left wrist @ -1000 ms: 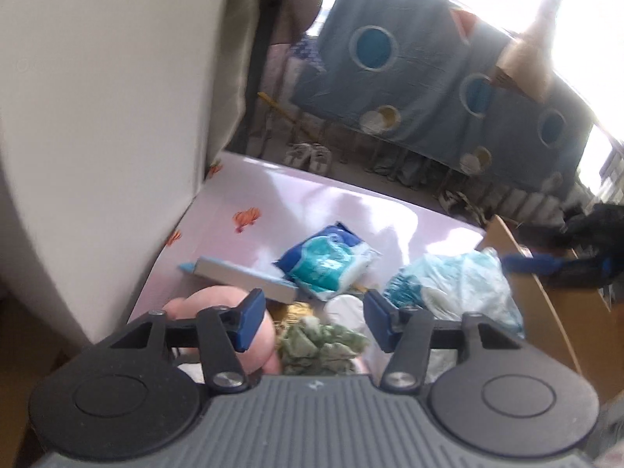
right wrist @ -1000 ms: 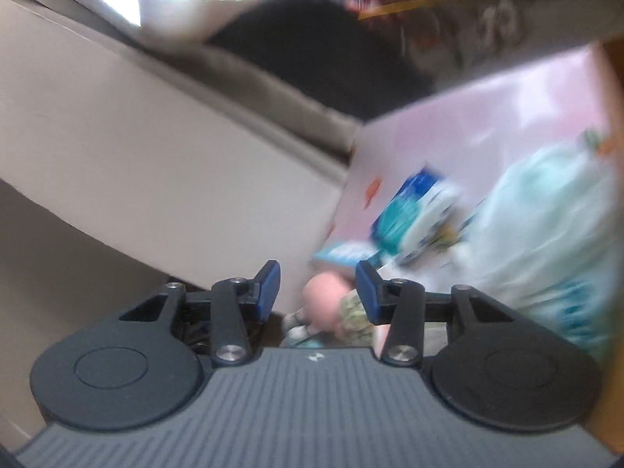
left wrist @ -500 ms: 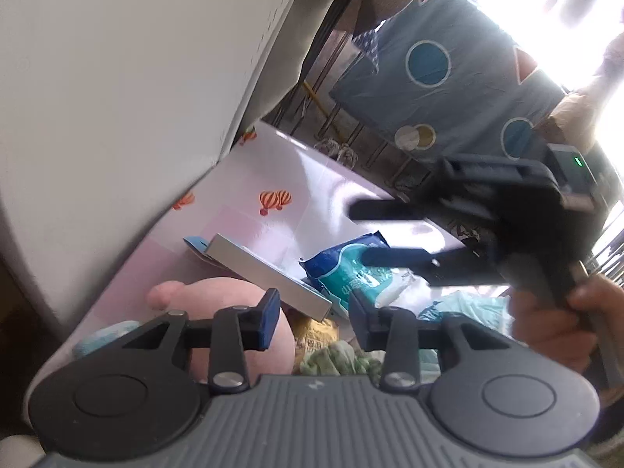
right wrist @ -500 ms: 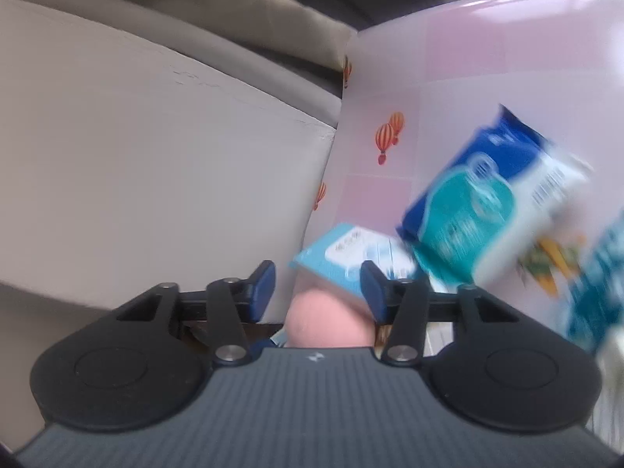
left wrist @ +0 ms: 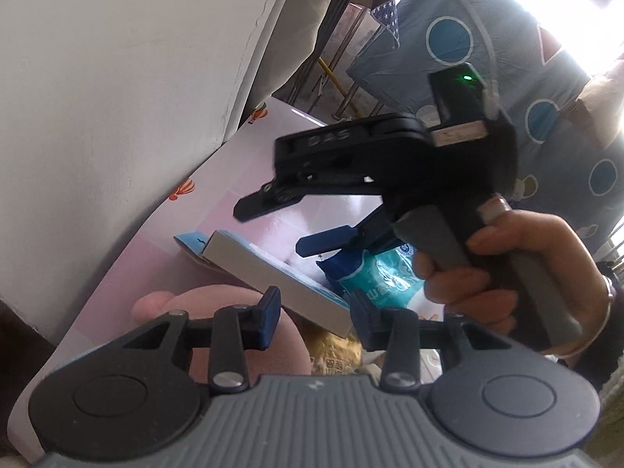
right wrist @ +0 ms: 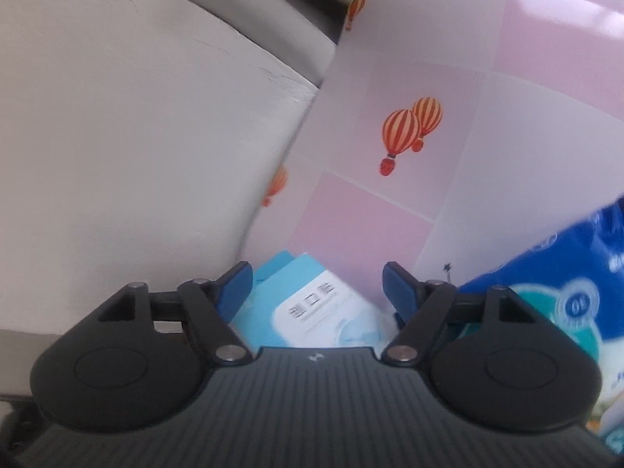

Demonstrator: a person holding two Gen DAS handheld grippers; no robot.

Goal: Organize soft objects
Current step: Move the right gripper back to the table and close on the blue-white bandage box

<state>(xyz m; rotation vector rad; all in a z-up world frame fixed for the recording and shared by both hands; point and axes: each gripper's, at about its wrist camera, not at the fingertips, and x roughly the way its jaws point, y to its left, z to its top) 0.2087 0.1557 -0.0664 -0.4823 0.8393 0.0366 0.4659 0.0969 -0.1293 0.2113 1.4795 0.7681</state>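
A pink plush toy (left wrist: 156,304) lies at the near left of the pink tablecloth (right wrist: 405,202), partly behind my left gripper (left wrist: 314,319). That gripper's jaws are opening, with nothing pressed between them. A light-blue and white box (left wrist: 273,273) leans over the plush. My right gripper (left wrist: 288,226), held by a hand (left wrist: 507,257), hovers above this box. In the right wrist view the right gripper (right wrist: 318,286) is opening, and the box (right wrist: 312,308) shows in the gap below its fingers, untouched. A blue tissue pack (right wrist: 565,292) lies to the right.
A white panel (left wrist: 117,97) rises along the left edge of the table. A yellowish packet (left wrist: 335,355) sits under the box, beside the plush. A blue cloth with circles (left wrist: 507,58) hangs behind the table.
The right gripper has swung in from the right over the box and its jaws have widened. The left gripper has dropped closer to the pink plush, with its jaws narrower than a second ago.
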